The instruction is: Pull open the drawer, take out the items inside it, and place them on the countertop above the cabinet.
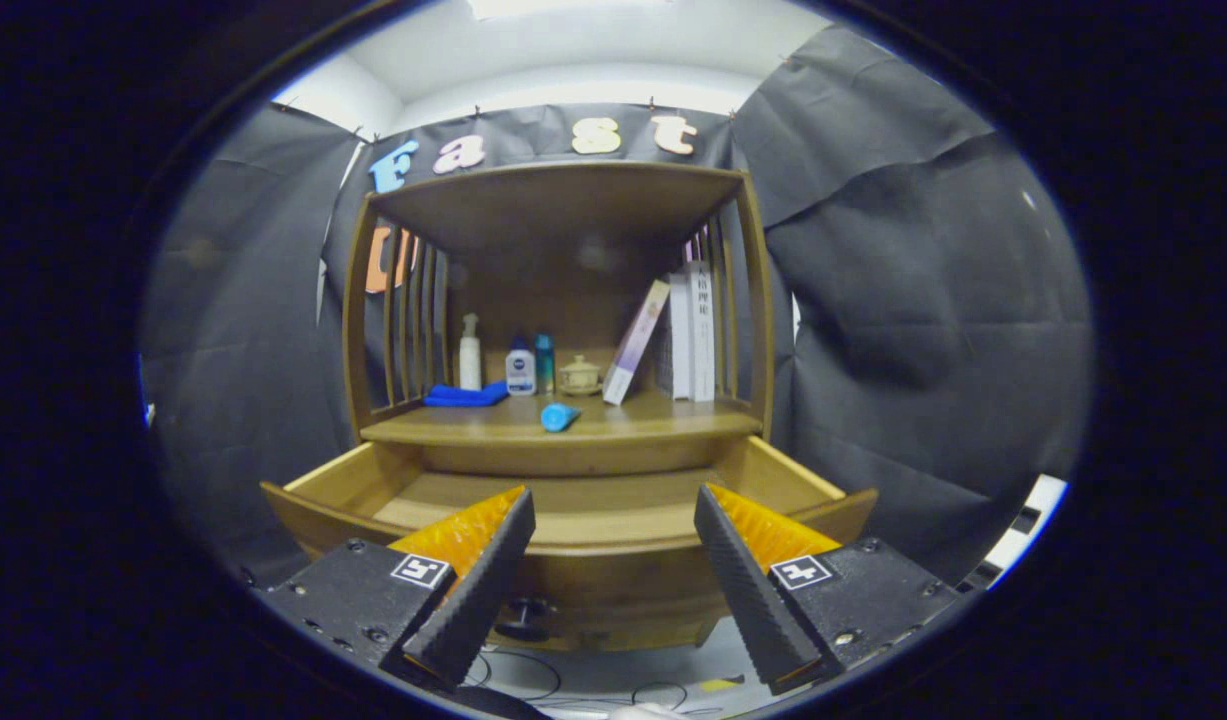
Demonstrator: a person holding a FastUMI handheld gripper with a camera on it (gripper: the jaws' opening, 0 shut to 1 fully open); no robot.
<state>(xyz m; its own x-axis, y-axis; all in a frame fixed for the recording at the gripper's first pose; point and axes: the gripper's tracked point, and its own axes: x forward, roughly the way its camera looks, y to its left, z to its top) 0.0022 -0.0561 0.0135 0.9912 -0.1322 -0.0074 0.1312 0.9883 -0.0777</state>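
Note:
The wooden drawer [573, 505] stands pulled out just beyond my fingers, and the part of its floor that I see is bare. Its dark knob [525, 608] sits on the front panel between my fingertips. Above it is the countertop [653, 425] of the cabinet, where a blue cylindrical item [559, 416] lies near the front edge and a folded blue cloth [463, 396] lies at the back left. My gripper [613, 590] is open, in front of the drawer front, with nothing between its fingers.
On the countertop behind stand a white pump bottle [469, 352], a small white-and-blue bottle [519, 366], a teal bottle [544, 362], a small lidded cup [579, 375] and several books [685, 332], one leaning. A shelf roof [558, 195] and slatted sides enclose the space.

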